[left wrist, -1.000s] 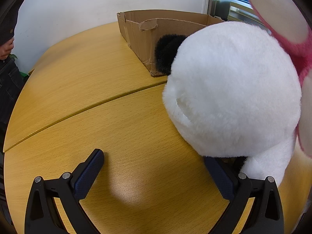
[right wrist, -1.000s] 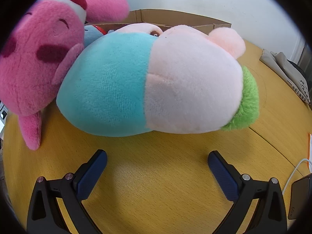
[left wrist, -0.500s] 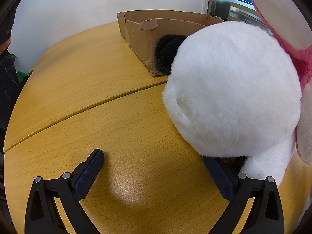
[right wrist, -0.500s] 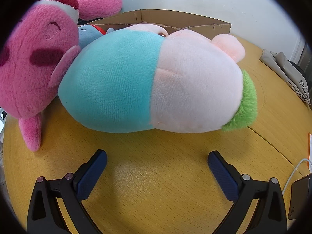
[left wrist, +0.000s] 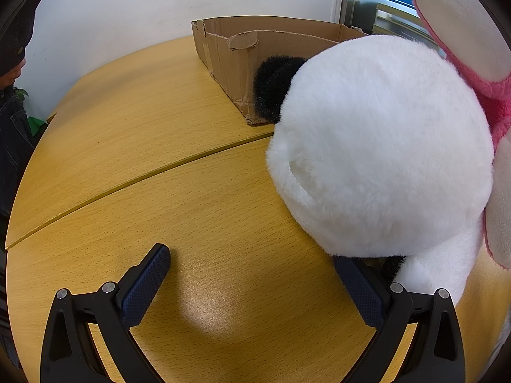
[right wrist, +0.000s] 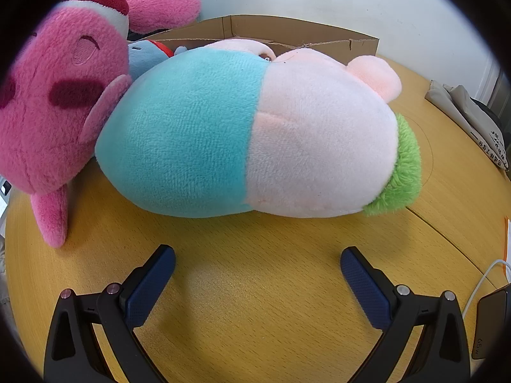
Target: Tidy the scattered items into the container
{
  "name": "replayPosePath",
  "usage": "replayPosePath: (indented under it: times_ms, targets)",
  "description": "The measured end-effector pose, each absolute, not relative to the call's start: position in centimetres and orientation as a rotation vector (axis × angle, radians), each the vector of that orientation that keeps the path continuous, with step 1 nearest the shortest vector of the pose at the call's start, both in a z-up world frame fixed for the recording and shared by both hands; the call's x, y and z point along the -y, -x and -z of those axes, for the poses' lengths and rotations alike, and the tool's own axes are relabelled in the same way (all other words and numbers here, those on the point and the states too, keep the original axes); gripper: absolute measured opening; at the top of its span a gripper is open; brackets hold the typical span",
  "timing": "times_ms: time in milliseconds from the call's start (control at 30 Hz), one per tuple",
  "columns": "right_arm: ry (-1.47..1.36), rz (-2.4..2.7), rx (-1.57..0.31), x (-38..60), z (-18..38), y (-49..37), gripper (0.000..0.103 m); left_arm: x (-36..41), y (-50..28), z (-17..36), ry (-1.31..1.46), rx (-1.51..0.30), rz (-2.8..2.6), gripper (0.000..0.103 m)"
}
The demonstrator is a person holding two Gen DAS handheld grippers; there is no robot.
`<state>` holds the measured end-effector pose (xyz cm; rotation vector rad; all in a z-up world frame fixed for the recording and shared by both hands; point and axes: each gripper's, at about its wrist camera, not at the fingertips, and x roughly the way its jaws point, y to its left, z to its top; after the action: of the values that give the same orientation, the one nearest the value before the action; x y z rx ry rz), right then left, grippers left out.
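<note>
With both pairs of fingers spread and empty, likely pre-grasp: next, closing right gripper (right wrist: 257, 263) on near turquoise-and-pink plush toy (right wrist: 249, 137), then lifting to far brown cardboard box (right wrist: 300, 32).

Between the left gripper's (left wrist: 255, 271) spread jaws lies bare wooden table (left wrist: 134, 146), and the same bare wood runs ahead and to the left of them up to the cardboard box (left wrist: 230, 60). The white plush toy (left wrist: 380, 146) bulks over the right jaw, touching its tip and blocking everything forward-right; a pink plush (left wrist: 463, 32) crowds beyond it.

The right gripper's (right wrist: 257, 263) jaws also stand wide over bare table (right wrist: 255, 287). Just ahead, the blue-and-pink plush (right wrist: 249, 134) spans wider than the gap. A pink plush toy (right wrist: 54, 105) closes off forward-left. Forward-right, wood stays free up to folded cloth (right wrist: 469, 118); a white cable (right wrist: 482, 284) lies beside the right jaw.
</note>
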<state>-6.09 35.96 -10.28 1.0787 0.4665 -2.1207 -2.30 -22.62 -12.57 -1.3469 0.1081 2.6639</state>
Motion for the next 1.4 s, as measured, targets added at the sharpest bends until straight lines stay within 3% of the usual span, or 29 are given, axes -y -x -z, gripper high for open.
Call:
replayPosePath:
  times_ms: [1200,1400]
  targets:
    - [-1.097,2.159,-0.447,-34.4,10.2,6.5,0.103,22.3,2.5,12.3,1.363,-0.088,-2.694,0.103]
    - [-1.151,2.204,-0.431,-33.5,10.1,3.9,0.103,22.4,-0.9,11.2,1.380,-0.085,-2.871,0.103]
